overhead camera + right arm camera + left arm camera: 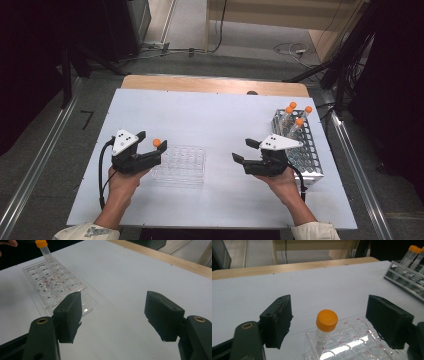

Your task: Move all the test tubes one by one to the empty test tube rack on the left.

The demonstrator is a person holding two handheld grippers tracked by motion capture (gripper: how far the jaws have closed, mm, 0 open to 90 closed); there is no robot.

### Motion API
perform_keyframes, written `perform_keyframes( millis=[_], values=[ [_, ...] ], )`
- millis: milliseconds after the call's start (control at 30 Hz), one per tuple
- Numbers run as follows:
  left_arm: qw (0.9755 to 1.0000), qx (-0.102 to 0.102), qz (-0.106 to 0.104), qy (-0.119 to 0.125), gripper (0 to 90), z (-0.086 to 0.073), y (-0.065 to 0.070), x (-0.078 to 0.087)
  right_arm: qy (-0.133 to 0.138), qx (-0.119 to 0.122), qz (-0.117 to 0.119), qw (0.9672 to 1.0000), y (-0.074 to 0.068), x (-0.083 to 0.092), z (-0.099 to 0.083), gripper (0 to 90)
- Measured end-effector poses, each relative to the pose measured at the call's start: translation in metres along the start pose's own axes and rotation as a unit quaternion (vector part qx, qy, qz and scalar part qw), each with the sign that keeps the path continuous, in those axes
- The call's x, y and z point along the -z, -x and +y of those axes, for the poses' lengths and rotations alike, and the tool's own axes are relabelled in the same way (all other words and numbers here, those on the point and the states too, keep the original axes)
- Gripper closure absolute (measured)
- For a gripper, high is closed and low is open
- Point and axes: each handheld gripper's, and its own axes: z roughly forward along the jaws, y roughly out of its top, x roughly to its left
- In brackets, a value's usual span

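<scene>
My left gripper (156, 150) sits left of centre in the high view, jaws spread, pads clear of the orange-capped tube (325, 327) standing upright in a corner hole of the clear plastic tray (181, 164). I judge this tube is placed and released, so the step in hand is done. My right gripper (245, 151) waits right of centre, jaws wide and empty. Next I'd take one hand to the metal rack (305, 150) at the right edge for another capped tube (299, 122). The left gripper view shows red labels by the tray's holes, unreadable from above; the high view alone shows both hands together.
</scene>
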Motion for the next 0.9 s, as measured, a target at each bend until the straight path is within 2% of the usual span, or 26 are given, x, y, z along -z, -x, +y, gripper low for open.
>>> perform_keyframes(
  millis=[233,300,467,667,900],
  values=[
    [0.9996,0.016,0.021,0.005,19.6,-0.004,-0.008,-0.002,0.019,-0.010,-0.019,0.9996,0.008,0.013,0.004,29.7],
    [0.9995,0.024,0.021,0.004,18.9,-0.005,-0.010,-0.002,0.024,-0.014,-0.025,0.9993,0.012,0.018,0.006,29.4],
    [0.9993,0.027,0.025,0.005,14.8,-0.004,-0.011,-0.002,0.032,-0.020,-0.047,0.9982,0.022,0.029,0.008,28.9],
    [0.9987,0.020,0.045,0.012,11.5,-0.004,-0.013,-0.001,0.045,-0.032,-0.083,0.9950,0.037,0.045,0.009,28.8],
    [0.9978,0.025,0.059,0.016,11.3,-0.004,-0.018,0.000,0.053,-0.052,-0.115,0.9906,0.058,0.060,0.007,28.7]
  ],
)
